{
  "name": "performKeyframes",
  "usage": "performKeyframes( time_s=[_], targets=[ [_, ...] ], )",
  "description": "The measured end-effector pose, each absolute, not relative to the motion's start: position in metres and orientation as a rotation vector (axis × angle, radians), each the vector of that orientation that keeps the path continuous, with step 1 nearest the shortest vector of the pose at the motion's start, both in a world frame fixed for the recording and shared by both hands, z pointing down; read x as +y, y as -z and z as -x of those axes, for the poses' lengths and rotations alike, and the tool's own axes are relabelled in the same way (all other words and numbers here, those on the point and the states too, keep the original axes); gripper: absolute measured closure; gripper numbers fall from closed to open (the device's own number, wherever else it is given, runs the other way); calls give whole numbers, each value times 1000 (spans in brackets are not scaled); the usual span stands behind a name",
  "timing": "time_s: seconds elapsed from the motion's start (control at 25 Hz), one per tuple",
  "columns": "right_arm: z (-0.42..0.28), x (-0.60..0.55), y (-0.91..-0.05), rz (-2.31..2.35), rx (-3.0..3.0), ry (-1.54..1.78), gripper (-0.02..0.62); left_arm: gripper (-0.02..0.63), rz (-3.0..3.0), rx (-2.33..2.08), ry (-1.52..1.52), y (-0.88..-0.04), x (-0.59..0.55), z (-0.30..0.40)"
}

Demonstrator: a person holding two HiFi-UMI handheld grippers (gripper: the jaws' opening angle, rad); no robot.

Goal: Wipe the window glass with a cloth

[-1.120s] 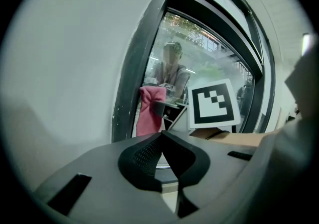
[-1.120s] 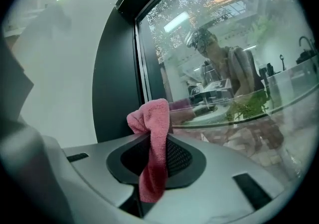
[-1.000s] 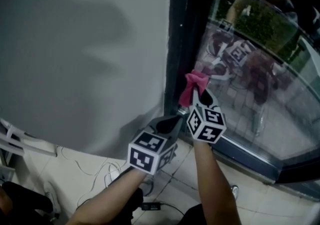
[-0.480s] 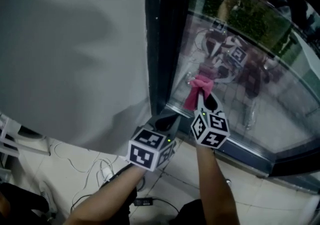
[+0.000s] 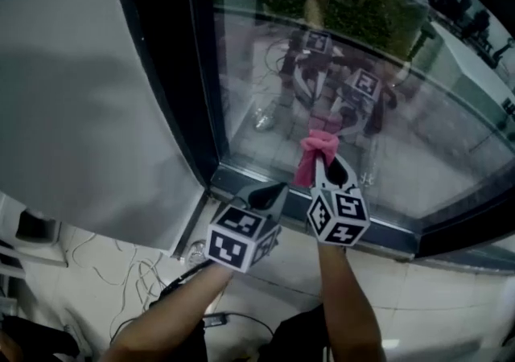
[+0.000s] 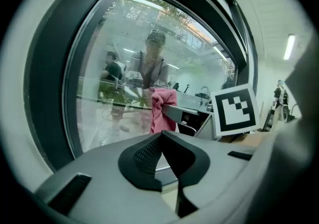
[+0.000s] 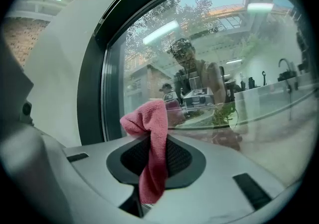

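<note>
Between right tongs (image 7: 153, 154), pink cloth (image 7: 151, 118); glass (image 7: 234, 63) contact unclear

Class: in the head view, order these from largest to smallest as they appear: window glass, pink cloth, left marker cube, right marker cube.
1. Window glass, by far the largest.
2. Left marker cube and right marker cube: they look about alike, so tied.
3. Pink cloth, smallest.

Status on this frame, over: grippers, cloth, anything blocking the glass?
Right gripper shut on pink cloth, low at the window glass, contact unclear. Left gripper shut, empty, alongside. Nothing in the way.
</note>
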State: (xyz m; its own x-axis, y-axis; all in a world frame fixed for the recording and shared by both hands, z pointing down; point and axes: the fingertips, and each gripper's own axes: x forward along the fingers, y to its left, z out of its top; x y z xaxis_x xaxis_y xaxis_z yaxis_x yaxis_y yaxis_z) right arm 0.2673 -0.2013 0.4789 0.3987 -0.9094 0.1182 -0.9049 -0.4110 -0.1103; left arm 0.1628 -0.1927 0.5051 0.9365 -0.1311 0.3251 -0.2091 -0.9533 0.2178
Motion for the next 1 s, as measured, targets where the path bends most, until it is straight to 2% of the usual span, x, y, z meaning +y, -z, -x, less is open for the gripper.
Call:
performKeyframes(
  time_s=[0.6,1.0],
  targets=[
    [-383,-27,-485,2746,1436,248,540,600,-2894,68,-570,-525,-49,-267],
    [-472,120,-494,2836,1063,267,541,600,-2911,258,-613,-538,48,-324]
  ],
)
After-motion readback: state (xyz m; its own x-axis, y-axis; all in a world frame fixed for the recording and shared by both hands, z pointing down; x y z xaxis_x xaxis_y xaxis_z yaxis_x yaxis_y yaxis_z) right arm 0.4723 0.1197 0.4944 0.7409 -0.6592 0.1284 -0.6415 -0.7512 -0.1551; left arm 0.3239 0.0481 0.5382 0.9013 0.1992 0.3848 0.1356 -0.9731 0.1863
